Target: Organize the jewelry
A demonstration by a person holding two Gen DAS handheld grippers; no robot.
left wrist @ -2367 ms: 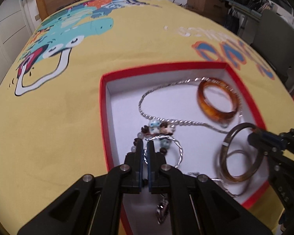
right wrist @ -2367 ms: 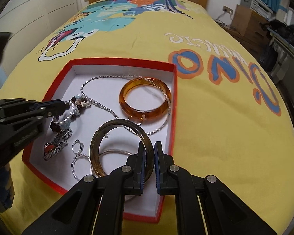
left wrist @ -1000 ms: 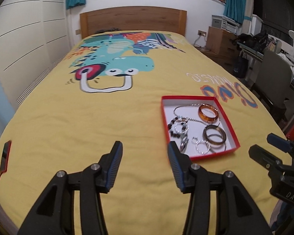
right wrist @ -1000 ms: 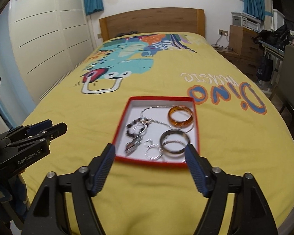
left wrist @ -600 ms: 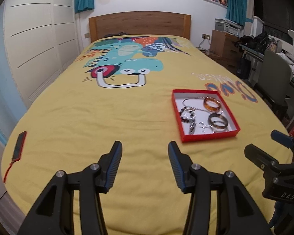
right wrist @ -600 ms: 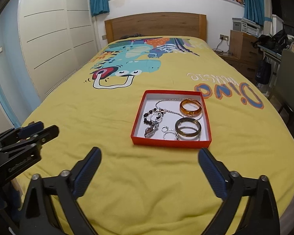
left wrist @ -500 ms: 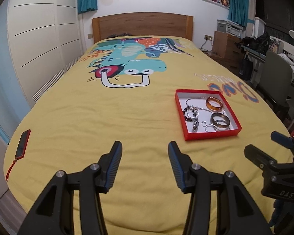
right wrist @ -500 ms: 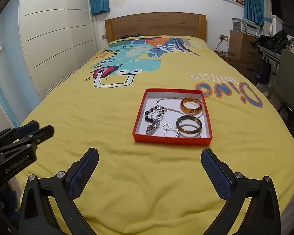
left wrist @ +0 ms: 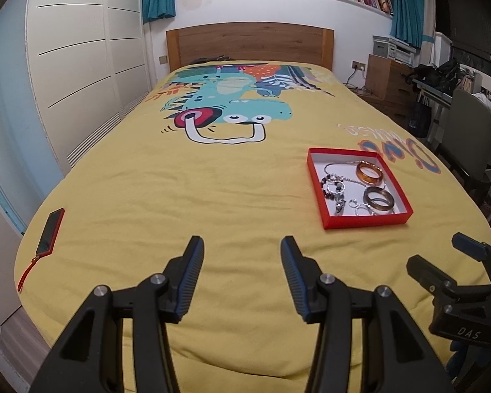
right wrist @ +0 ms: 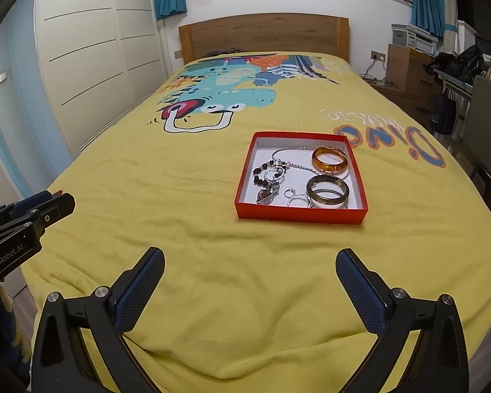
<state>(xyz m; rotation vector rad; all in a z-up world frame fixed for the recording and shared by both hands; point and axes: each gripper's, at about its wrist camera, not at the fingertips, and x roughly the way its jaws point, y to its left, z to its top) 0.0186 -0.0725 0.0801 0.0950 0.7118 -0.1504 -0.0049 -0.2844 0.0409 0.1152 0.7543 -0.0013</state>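
Observation:
A red box [right wrist: 299,213] with a white inside lies on the yellow bedspread; it also shows in the left wrist view [left wrist: 363,221]. In it lie an amber bangle [right wrist: 329,159], a dark brown bangle [right wrist: 327,190], a silver chain [right wrist: 294,160], a beaded bracelet [right wrist: 267,173], a pendant [right wrist: 267,195] and small silver rings [right wrist: 298,200]. My left gripper [left wrist: 241,273] is open and empty, well back from the box near the foot of the bed. My right gripper [right wrist: 250,283] is wide open and empty, also back from the box.
A red phone case [left wrist: 50,231] lies at the bed's left edge. A wooden headboard [right wrist: 263,37] is at the far end. White wardrobes [right wrist: 91,55] stand left. A chair [left wrist: 468,137] and a cluttered desk stand right.
Both grippers let go of the jewelry in the box, opened, and drew far back toward the foot of the bed. The right gripper has opened wider.

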